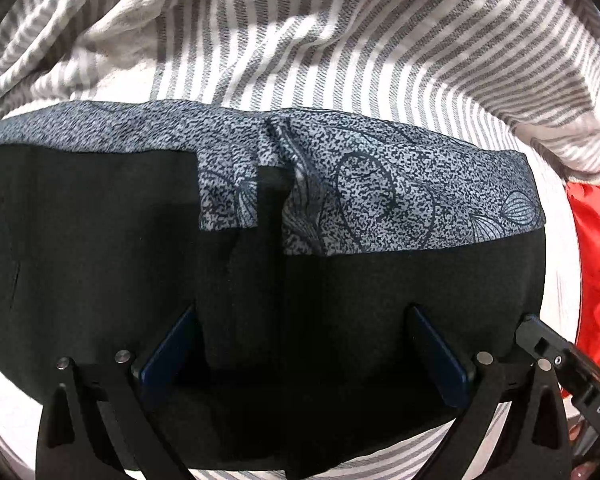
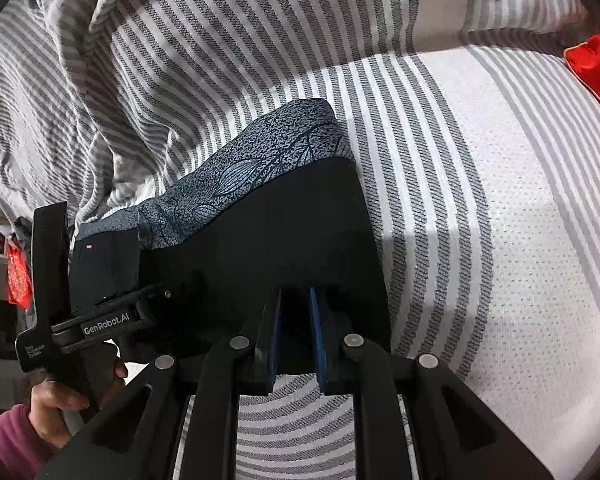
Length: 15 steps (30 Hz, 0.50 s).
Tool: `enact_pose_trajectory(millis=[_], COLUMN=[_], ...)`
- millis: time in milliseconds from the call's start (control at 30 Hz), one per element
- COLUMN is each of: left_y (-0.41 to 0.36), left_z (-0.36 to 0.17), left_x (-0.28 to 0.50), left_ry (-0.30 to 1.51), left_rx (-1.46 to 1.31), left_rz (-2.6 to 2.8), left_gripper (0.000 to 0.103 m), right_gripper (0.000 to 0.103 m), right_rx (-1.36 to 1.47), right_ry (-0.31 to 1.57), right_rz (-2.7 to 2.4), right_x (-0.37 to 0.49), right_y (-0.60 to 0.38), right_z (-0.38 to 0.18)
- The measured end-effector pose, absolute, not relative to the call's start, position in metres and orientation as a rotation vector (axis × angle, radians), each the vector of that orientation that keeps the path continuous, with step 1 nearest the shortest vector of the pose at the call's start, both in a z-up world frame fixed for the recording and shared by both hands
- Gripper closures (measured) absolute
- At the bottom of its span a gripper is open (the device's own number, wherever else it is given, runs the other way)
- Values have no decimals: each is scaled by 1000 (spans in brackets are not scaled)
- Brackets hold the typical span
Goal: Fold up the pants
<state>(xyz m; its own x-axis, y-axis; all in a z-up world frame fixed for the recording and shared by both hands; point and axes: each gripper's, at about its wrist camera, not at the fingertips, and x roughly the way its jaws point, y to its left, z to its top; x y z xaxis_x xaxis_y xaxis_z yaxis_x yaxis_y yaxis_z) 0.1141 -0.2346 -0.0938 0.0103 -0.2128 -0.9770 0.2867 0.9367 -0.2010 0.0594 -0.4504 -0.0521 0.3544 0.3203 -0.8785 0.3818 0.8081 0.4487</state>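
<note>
Striped grey-and-white bedding (image 2: 440, 168) spreads under everything, bunched up beyond the pants. Black pants (image 1: 380, 300) with a speckled grey patterned waistband (image 1: 400, 184) lie folded flat on it. Left gripper (image 1: 304, 344) hovers over the black cloth, its blue pads wide apart. Right gripper (image 2: 294, 320), at the pants' near edge, is narrowed; whether it pinches cloth I cannot tell. Red fabric (image 1: 596, 264) lies beside the pants.

Black pants (image 1: 100, 240) (patterned waistband (image 1: 380, 184)) on striped bedding (image 1: 340, 40)
</note>
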Motion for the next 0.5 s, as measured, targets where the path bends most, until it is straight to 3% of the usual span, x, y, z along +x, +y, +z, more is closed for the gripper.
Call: enact_pose_trajectory(millis=[500], left_y=[-217], left_z=[-84], left_x=[87], left_ry=[1468], left_rx=[44], left_rz=[-378], left_gripper=[0], right_gripper=[87], right_rx=[613], right_ry=[1244], right_rz=[-74], right_x=[66], right_y=[-439], right_z=[-50])
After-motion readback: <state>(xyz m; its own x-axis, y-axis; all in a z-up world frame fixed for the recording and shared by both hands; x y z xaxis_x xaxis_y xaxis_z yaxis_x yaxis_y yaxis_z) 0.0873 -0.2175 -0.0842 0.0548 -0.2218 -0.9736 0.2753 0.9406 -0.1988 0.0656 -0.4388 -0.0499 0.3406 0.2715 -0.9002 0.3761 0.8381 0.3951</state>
